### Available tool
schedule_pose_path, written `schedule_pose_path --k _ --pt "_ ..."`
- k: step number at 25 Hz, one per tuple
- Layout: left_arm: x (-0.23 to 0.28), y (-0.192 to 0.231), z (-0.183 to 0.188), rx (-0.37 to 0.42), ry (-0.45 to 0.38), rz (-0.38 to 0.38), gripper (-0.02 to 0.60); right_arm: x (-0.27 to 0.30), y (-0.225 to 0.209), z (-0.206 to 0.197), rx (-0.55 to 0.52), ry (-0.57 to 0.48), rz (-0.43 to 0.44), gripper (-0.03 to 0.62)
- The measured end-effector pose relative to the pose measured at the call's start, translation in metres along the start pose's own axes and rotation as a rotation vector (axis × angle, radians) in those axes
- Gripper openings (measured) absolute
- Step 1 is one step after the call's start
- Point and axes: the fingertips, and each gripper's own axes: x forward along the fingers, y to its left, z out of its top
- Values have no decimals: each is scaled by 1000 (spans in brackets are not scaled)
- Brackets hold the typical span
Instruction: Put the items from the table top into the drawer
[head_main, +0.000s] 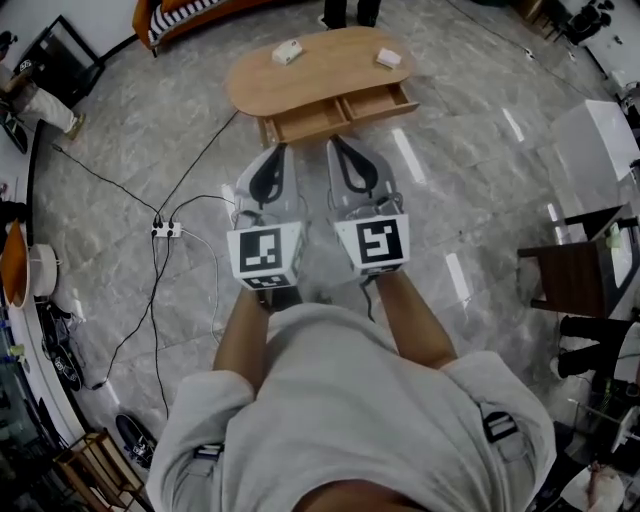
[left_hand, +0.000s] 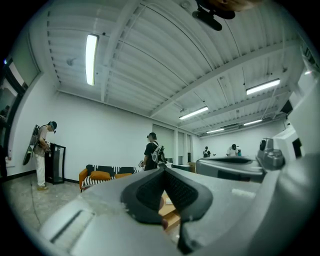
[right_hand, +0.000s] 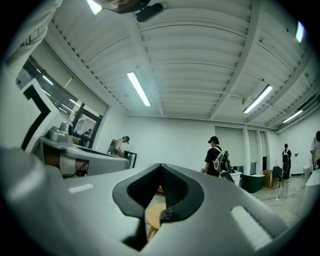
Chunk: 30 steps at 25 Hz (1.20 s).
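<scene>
An oval wooden table (head_main: 320, 70) stands well ahead of me on the marble floor. Two small white items lie on its top, one at the left (head_main: 287, 52) and one at the right (head_main: 388, 58). Below the top, the left drawer (head_main: 305, 120) and the right drawer (head_main: 378, 102) are both pulled open. My left gripper (head_main: 279, 150) and right gripper (head_main: 334, 143) are held side by side near my body, short of the table. Both are shut with nothing between the jaws. The left gripper (left_hand: 162, 169) and right gripper (right_hand: 160, 165) point level, with bits of the table showing through their jaw loops.
A power strip (head_main: 165, 230) with cables trailing to the table lies on the floor at the left. A dark chair (head_main: 575, 275) and a white cabinet (head_main: 600, 140) stand at the right. An orange sofa (left_hand: 100, 176) and several people are at the far wall.
</scene>
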Motion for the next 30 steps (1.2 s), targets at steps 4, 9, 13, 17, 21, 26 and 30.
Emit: schedule_pose_path --k 4,9,13,17,21,26,30 --pt "40 7 -11 -43 -1 -28 20 24 -16 -16 -11 19 -23 8" --pt "108 34 -20 -69 -21 -49 20 84 -49 -34 -40 33 -51 8" --pt "164 66 -38 -123 40 -53 20 146 -69 -50 -32 88 -49 8" --pt "219 104 -47 -122 75 -57 20 211 -84 -69 9 136 -44 8" --pt "266 141 -66 -131 116 -57 20 267 -94 -95 30 172 -34 8" --pt "309 168 -86 -159 167 -67 20 310 -109 -119 31 230 -30 8" --pt "347 175 -95 -173 183 -51 20 342 -129 -136 39 257 0 8"
